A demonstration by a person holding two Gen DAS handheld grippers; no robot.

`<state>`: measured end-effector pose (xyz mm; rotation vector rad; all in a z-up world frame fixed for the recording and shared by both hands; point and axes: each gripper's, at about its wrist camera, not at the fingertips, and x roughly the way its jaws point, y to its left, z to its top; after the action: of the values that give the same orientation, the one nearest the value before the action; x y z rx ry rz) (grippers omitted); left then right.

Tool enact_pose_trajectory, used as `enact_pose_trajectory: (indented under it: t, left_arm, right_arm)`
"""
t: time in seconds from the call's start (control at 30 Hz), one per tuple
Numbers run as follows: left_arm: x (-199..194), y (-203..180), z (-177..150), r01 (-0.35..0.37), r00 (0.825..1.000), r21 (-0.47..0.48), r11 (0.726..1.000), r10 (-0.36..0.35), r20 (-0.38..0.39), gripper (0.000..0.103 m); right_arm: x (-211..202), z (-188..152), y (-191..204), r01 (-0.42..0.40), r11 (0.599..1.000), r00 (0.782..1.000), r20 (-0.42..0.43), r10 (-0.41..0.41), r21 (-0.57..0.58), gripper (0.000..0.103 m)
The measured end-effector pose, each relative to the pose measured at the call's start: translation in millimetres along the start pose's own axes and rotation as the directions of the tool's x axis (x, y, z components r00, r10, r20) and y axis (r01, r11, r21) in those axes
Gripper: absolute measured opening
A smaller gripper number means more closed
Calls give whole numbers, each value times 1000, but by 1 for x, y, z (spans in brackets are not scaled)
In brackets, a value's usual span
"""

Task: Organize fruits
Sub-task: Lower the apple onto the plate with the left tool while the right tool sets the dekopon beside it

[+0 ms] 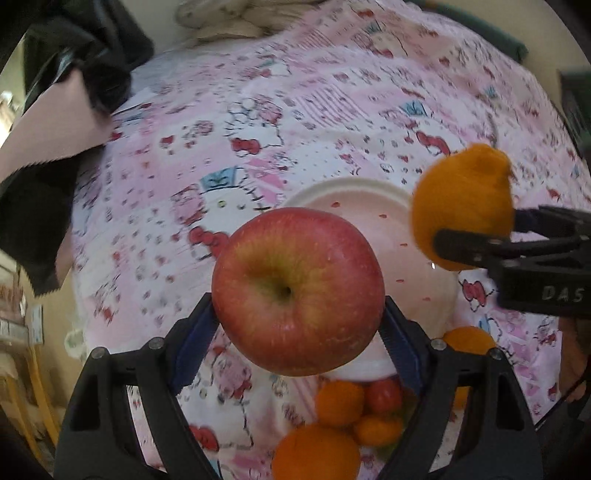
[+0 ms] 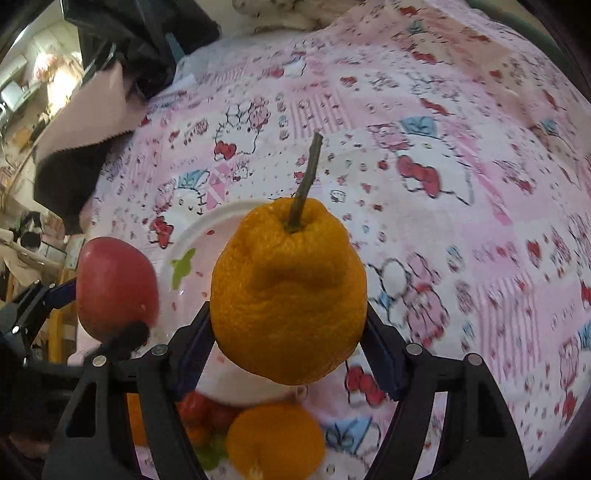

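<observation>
My left gripper (image 1: pixel 297 321) is shut on a red apple (image 1: pixel 297 291) and holds it above a white and pink plate (image 1: pixel 424 280). My right gripper (image 2: pixel 288 336) is shut on a bumpy orange with a green stem (image 2: pixel 288 291), also over the plate (image 2: pixel 207 236). The left wrist view shows the orange (image 1: pixel 463 199) in the right gripper (image 1: pixel 476 232) at the right. The right wrist view shows the apple (image 2: pixel 116 286) at the left. A pile of small oranges (image 1: pixel 338 402) and tomatoes (image 1: pixel 384 395) lies near the plate's near edge.
A pink cartoon-print cloth (image 1: pixel 332 110) covers the surface. Dark clothing (image 1: pixel 85 48) and a pink sheet (image 1: pixel 55 125) lie at the far left. A pale bundle of cloth (image 1: pixel 229 18) lies at the back. Another orange (image 2: pixel 275 441) lies below my right gripper.
</observation>
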<state>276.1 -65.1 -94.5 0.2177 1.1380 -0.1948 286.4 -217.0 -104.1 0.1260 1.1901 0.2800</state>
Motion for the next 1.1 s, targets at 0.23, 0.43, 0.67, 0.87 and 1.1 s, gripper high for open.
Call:
enact_pose_trajectory:
  t: [0.23, 0.43, 0.67, 0.87, 1.1]
  left_arm:
    - [35, -10, 10, -4, 999, 43, 999, 6, -52, 82]
    - [40, -13, 14, -26, 1000, 71, 997, 27, -15, 73]
    - [35, -20, 23, -16, 1000, 78, 997, 18, -17, 74]
    - [39, -10, 14, -2, 999, 41, 999, 4, -45, 85]
    - [35, 5, 15, 42, 997, -65, 997, -47, -67, 86]
  right_arm:
    - [45, 17, 6, -7, 1000, 997, -79, 6, -11, 77]
    - [57, 21, 8, -11, 1000, 996, -87, 10, -7, 78]
    - [59, 25, 0, -68, 996, 993, -97, 74, 61, 79]
    - [44, 30, -9, -182, 973, 981, -42, 189, 146, 81]
    - [34, 34, -4, -184, 975, 981, -33, 189, 126, 81]
